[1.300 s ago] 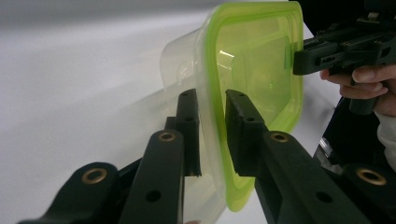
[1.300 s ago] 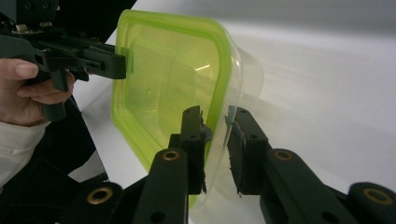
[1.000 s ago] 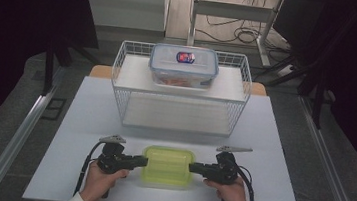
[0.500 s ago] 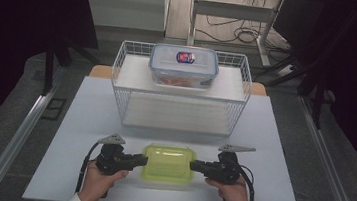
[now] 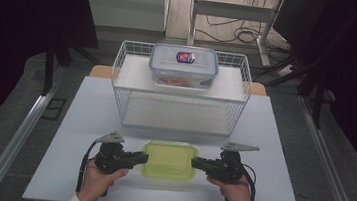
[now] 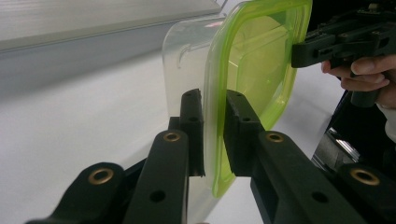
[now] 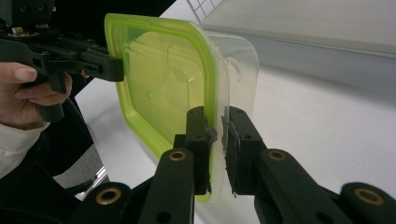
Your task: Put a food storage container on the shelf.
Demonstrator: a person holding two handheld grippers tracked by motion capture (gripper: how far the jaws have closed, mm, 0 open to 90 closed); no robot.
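High view, both hand-held grippers (image 5: 144,158) (image 5: 194,162) clamping green-lidded container (image 5: 170,161), contents indiscernible

White wire basket (image 5: 133,83) with blue-clipped lidded container (image 5: 184,67) atop, on white table (image 5: 79,120).

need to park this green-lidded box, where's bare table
Free: the white table left and right of the wire basket. Crowded: the front middle, where the left gripper and right gripper clamp the green-lidded box.

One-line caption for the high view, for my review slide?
Left gripper and right gripper clamp opposite ends of a green-lidded container before a wire basket.
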